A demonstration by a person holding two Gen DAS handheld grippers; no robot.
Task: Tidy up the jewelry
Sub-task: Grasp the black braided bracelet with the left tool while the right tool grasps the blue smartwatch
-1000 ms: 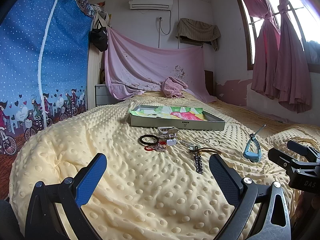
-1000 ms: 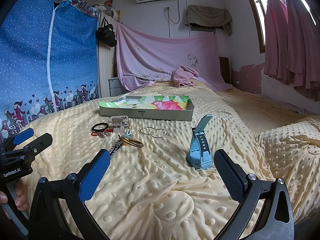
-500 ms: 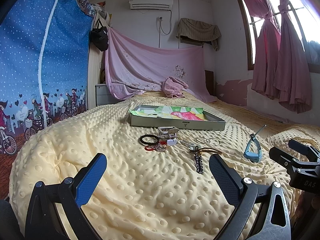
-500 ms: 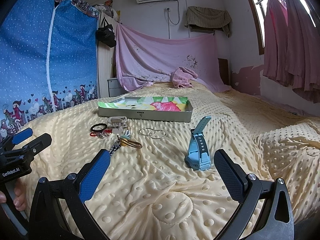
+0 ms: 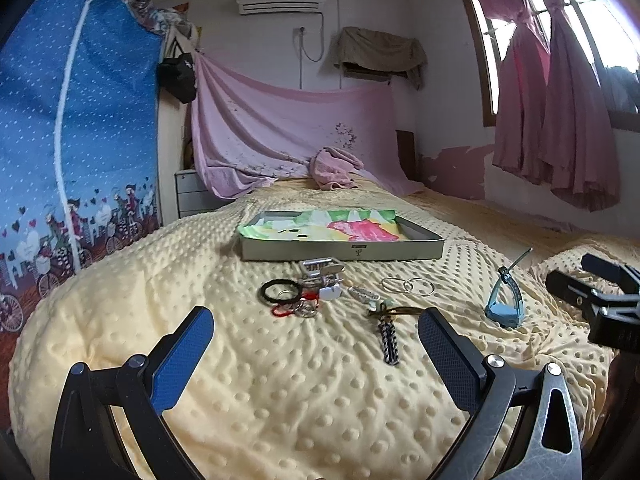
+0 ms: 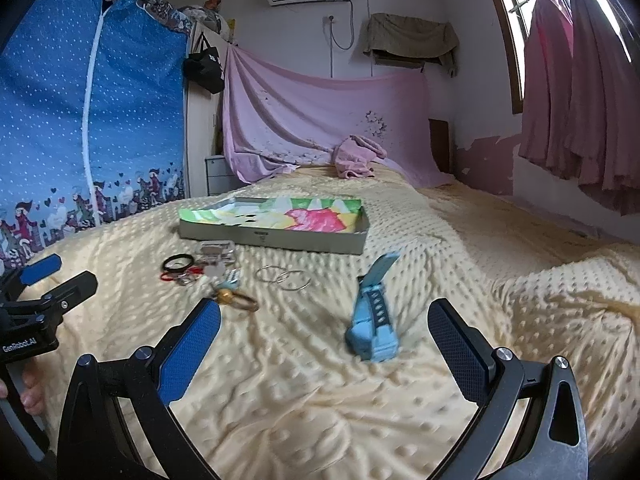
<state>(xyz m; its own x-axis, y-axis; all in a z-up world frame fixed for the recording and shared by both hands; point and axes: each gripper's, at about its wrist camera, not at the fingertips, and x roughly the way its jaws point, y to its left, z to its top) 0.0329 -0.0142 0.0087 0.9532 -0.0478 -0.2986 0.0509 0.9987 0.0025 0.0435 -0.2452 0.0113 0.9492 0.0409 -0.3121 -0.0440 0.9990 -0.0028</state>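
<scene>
Both grippers (image 5: 316, 332) (image 6: 324, 326) held wide open, empty, above blanket (image 5: 300, 400). Risk noted: blue watch (image 6: 374, 320) propped upright, likely toppled by off-centre pinch on soft bedding.

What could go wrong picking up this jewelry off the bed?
The small pieces near the black ring overlap in a heap, so one grab may drag several along. The two thin hoops lie flat on the soft bumpy blanket and could slip from the right gripper. The blue watch might topple.
</scene>
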